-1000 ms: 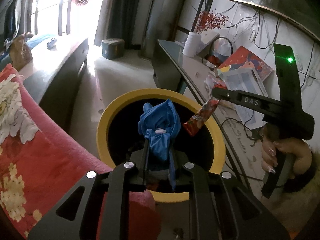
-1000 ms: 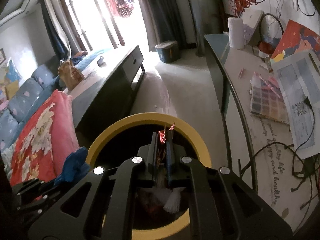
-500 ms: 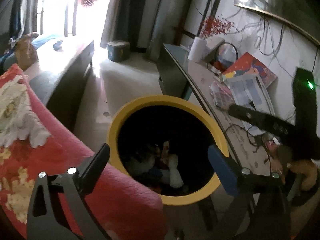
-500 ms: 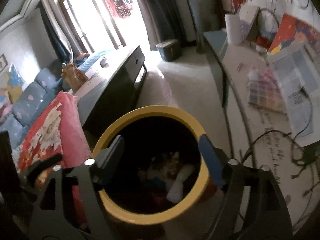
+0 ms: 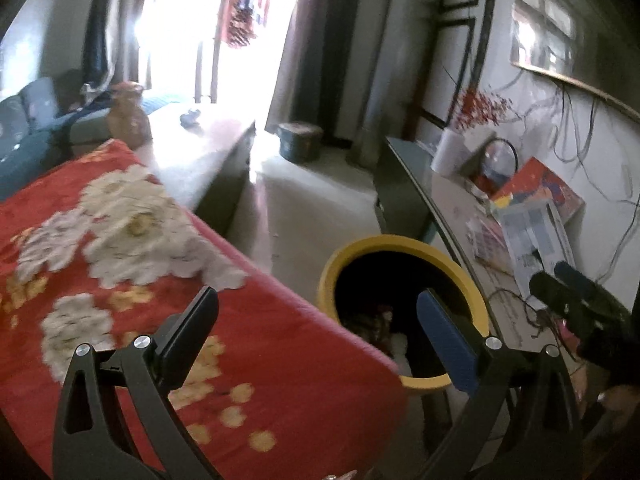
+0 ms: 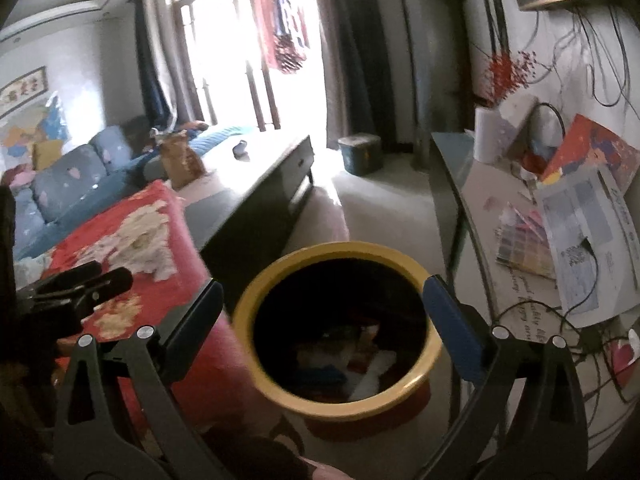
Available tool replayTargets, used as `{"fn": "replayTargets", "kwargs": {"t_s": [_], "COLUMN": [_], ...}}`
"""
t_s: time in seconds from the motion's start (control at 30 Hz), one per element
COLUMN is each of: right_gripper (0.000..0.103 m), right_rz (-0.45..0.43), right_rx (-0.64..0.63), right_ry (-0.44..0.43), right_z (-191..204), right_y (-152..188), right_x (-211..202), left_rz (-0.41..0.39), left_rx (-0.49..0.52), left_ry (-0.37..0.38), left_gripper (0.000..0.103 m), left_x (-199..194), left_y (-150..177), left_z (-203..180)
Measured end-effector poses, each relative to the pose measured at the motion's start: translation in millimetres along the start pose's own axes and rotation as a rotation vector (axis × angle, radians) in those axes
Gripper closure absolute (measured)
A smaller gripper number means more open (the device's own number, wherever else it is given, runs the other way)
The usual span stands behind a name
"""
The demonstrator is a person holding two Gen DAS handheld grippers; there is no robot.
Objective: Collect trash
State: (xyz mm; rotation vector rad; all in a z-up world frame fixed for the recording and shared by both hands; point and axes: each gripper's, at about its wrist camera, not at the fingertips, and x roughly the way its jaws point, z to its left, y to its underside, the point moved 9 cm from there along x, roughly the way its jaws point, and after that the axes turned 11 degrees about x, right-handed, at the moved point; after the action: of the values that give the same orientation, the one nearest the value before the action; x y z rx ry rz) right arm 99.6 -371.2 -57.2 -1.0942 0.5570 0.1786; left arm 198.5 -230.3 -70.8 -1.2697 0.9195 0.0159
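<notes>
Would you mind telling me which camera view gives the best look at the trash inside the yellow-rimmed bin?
The right wrist view: it looks down into the yellow-rimmed bin, showing its whole rim and the trash at the bottom. The left wrist view shows it off to the side, partly behind the red floral blanket.

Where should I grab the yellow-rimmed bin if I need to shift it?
Pinch the yellow rim from above, one finger inside and one outside. The bin stands upright and open-topped, and its body looks too wide to span. Use the desk-side edge; the red blanket crowds the other.
</notes>
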Motion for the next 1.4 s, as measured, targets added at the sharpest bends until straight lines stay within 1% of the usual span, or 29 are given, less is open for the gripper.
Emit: {"fn": "replayTargets", "kwargs": {"t_s": [0.1,0.23,0.4,0.6,0.67,0.8,0.93,1.17,1.4], "right_gripper": [0.011,0.011,0.011,0.011,0.011,0.011,0.011,0.011,0.011], "right_rz": [-0.025,-0.070,-0.128,-0.208,-0.223,-0.225,-0.232,-0.247,-0.244], "right_rx": [-0.030,-0.055,-0.094,-0.179,-0.196,-0.204,-0.206,-0.210,-0.214], "right_ry": [-0.037,-0.078,-0.113,-0.152,-0.159,-0.167,-0.160,-0.162,-0.167], "right_z": [23,49,79,109,115,116,118,121,121], "right_y": [5,12,25,38,40,42,43,41,41], "right_x": [-9,-21,-37,-56,-59,-58,-59,-61,-60], "left_rz": [-0.025,-0.071,-0.125,-0.164,-0.178,-0.193,-0.201,-0.216,-0.221], "left_rx": [-0.020,-0.036,-0.055,-0.061,-0.064,-0.058,-0.063,-0.059,-0.067], "left_ry": [-0.042,-0.120,-0.198,-0.274,-0.283,-0.306,-0.302,-0.303,-0.306], "left_gripper": [0.007,0.007,0.006,0.006,0.006,0.006,0.006,0.006,0.006], "left_x": [-19,-51,-84,-116,-123,-135,-142,-145,-147], "left_y": [3,12,26,48,54,64,71,69,67], "left_z": [14,35,50,58,59,59,58,56,57]}}
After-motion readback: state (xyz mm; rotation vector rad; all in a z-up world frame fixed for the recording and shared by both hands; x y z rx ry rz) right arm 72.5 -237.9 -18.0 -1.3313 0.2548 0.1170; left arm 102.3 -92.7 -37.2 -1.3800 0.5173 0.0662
